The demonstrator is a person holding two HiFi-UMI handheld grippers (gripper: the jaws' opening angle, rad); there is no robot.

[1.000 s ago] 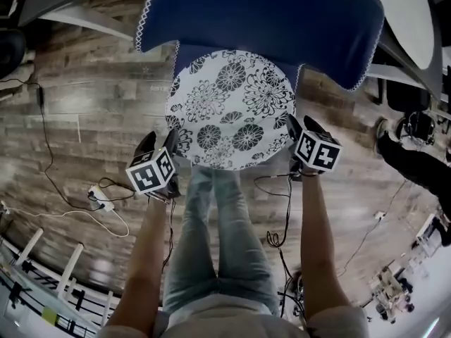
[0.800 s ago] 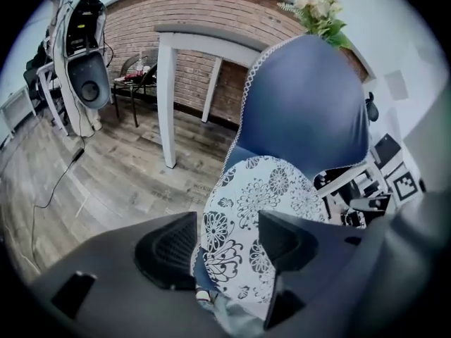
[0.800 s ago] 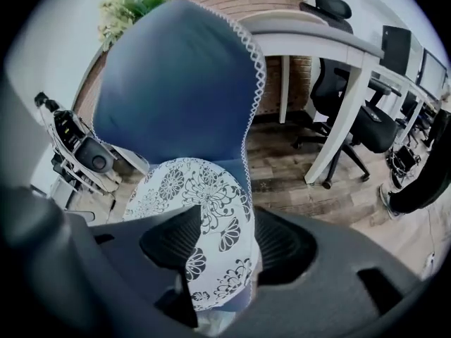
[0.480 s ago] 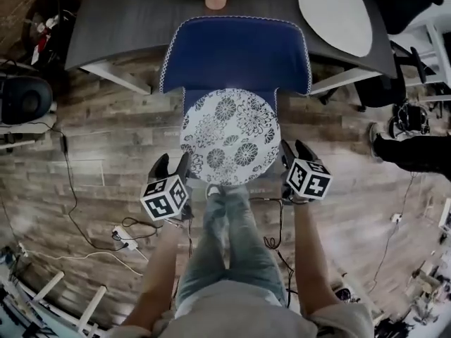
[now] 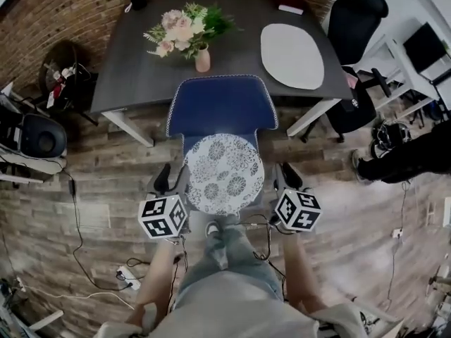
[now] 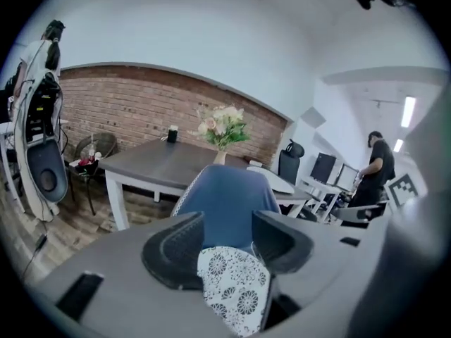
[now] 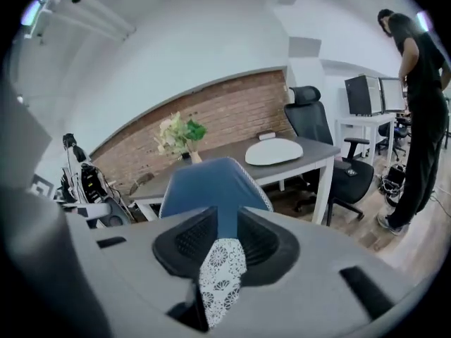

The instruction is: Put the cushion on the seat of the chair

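Round white cushion (image 5: 224, 173) with dark floral print, pinched at both side edges, held level before the blue, white-trimmed chair (image 5: 222, 106).

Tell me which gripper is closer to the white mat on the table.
Right. The right gripper grips the cushion at its right edge, below the white mat; the left gripper, at its left edge, is farther off.
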